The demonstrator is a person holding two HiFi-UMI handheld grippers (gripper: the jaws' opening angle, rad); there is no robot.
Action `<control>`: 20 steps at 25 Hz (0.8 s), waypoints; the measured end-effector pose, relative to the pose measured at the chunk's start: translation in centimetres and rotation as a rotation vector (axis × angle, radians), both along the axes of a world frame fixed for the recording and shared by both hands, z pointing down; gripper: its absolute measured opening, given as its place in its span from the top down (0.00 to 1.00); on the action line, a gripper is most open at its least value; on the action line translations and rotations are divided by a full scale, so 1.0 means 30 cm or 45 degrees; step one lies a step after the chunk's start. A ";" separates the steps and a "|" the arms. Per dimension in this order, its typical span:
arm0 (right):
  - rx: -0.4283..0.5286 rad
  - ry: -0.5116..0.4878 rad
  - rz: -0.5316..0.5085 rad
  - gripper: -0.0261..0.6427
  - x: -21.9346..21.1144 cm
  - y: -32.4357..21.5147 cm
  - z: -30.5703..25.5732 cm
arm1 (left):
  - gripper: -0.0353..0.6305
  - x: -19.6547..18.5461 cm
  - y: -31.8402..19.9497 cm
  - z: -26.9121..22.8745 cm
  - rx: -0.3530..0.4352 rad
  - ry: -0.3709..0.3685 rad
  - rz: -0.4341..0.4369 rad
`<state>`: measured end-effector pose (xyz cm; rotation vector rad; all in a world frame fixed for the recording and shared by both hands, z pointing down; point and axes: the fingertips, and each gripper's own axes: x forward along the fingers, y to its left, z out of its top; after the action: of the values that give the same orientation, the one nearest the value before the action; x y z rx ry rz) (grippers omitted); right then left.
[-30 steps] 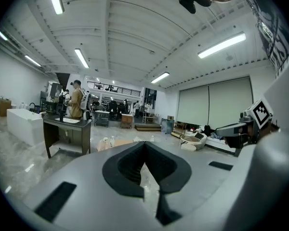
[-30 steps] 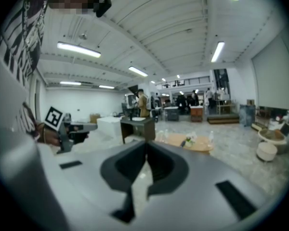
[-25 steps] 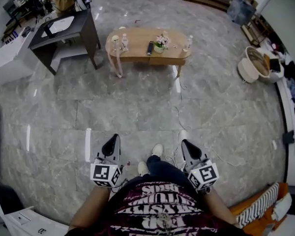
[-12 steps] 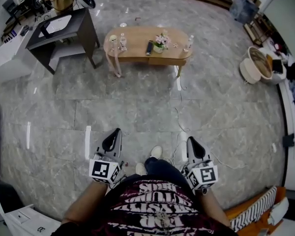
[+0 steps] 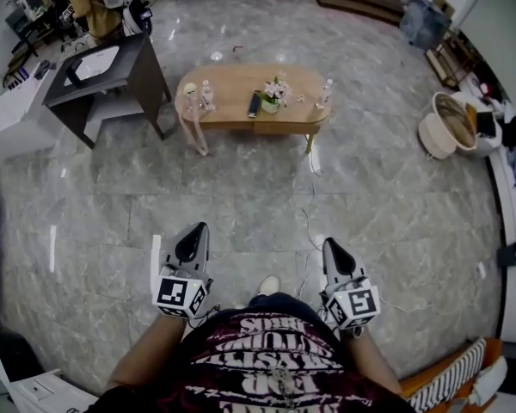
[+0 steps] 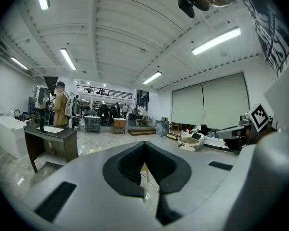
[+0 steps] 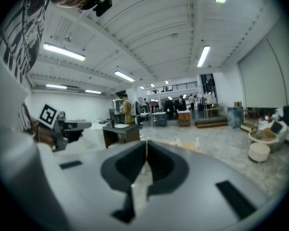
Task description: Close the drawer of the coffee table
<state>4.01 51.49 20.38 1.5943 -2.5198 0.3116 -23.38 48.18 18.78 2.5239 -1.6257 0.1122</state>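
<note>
Two grippers are held out low ahead of the person, both aimed across the marble floor (image 5: 241, 188) at the coffee table (image 5: 241, 83), which stands well apart from them in the upper middle of the head view.

At the far left a dark desk (image 5: 112, 63) is set near the coffee table's left end. It is off the straight line to the table, so no detour is judged necessary.

The left gripper (image 5: 198, 229) is fully closed and empty. In the left gripper view its dark pads (image 6: 127, 165) are seen drawn together to a point with nothing between them. That state is judged to suit a push rather than a grasp, since a drawer front can be shoved home with a blunt closed tip.

On the tabletop small bottles (image 5: 208, 93), a remote (image 5: 254, 103) and a pot of flowers (image 5: 273, 91) are laid out, so a steady push would be preferred to keep them upright.

The drawer (image 5: 284, 127) is taken to be the panel under the near edge of the top, right of centre. How far it is pulled out cannot be told from this distance.

The right gripper (image 5: 330, 243) is likewise closed on nothing, its pads (image 7: 130, 165) meeting in the right gripper view, and it is held level with the left one.

At the right a round basket (image 5: 443, 120) is left near the wall, out of the way.

The task is judged to be at the approach stage, with the drawer not yet touched.
</note>
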 end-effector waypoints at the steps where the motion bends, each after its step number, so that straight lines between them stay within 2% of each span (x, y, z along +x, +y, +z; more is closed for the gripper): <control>1: 0.005 -0.005 -0.011 0.91 0.010 -0.026 -0.011 | 0.91 0.006 -0.027 -0.013 0.005 0.002 -0.012; 5: 0.042 -0.028 -0.067 0.91 0.054 -0.123 -0.030 | 0.91 0.023 -0.118 -0.049 0.029 -0.008 -0.073; 10: 0.018 -0.031 -0.097 0.91 0.101 -0.203 -0.006 | 0.91 0.057 -0.177 -0.040 0.035 -0.016 -0.122; 15: -0.053 -0.065 -0.079 0.91 0.163 -0.243 0.040 | 0.91 0.131 -0.187 0.001 -0.006 -0.029 -0.096; 20: -0.122 -0.076 -0.093 0.91 0.160 -0.238 0.078 | 0.91 0.100 -0.194 0.049 -0.088 -0.013 -0.147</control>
<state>8.80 44.34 22.73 1.4758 -2.5573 0.4702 -20.38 42.37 20.26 2.3765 -1.7360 0.1657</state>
